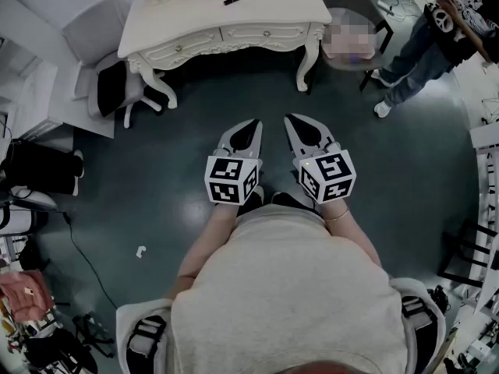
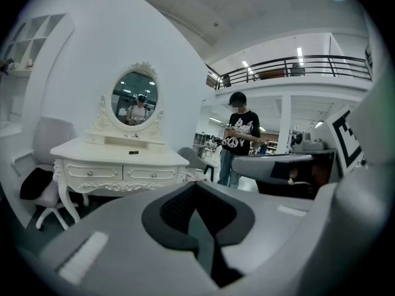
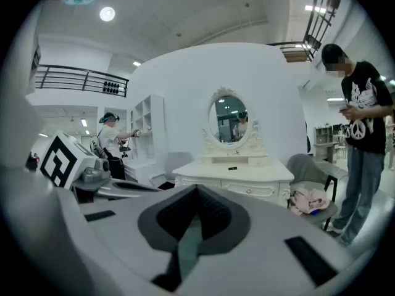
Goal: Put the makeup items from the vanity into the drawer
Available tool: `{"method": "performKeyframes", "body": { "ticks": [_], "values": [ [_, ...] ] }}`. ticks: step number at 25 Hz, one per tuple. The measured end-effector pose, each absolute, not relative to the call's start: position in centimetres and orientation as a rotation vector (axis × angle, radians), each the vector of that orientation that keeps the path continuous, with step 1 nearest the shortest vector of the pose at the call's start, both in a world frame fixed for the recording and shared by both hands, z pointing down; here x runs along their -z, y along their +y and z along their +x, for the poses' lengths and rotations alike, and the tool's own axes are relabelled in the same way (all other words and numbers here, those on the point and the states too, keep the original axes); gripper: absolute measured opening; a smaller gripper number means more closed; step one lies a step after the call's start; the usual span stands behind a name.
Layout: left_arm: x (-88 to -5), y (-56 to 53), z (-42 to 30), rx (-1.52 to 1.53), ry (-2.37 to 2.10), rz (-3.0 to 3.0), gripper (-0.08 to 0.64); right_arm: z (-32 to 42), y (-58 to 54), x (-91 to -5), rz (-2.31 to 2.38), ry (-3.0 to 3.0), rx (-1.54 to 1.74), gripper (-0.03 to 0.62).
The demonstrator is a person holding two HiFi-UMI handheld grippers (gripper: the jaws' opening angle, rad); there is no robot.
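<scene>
The white ornate vanity (image 1: 195, 6) stands a few steps ahead, and both its front drawers (image 1: 261, 31) are closed. One small dark makeup item (image 1: 231, 0) lies on the vanity top, also seen as the dark item (image 2: 132, 152) and the dark item (image 3: 232, 168) below the oval mirror (image 3: 229, 119). My left gripper (image 1: 254, 125) and right gripper (image 1: 291, 120) are held side by side over the dark floor, well short of the vanity. Both are shut and hold nothing: left gripper (image 2: 196, 187), right gripper (image 3: 197, 190).
A grey chair (image 1: 97, 33) with a black bag stands left of the vanity. A second chair (image 3: 311, 193) with pink cloth is at its right. A person (image 1: 433, 33) looks at a phone at the far right. A cable (image 1: 78, 248) and a white scrap (image 1: 141, 250) lie on the floor.
</scene>
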State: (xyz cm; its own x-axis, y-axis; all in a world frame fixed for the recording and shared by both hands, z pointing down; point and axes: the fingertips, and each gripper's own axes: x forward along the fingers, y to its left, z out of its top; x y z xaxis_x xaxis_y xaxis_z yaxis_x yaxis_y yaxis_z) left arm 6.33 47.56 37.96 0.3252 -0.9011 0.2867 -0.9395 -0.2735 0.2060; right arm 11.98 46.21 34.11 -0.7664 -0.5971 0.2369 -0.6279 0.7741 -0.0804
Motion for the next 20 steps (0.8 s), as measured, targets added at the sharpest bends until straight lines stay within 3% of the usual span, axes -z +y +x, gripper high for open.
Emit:
{"method": "performKeyframes", "body": {
  "ticks": [20],
  "values": [
    [-36.0, 46.9, 9.3, -0.018, -1.609, 2.328, 0.009, 14.4, 45.8, -33.0, 0.973, -2.864, -0.261, 0.008]
  ]
}}
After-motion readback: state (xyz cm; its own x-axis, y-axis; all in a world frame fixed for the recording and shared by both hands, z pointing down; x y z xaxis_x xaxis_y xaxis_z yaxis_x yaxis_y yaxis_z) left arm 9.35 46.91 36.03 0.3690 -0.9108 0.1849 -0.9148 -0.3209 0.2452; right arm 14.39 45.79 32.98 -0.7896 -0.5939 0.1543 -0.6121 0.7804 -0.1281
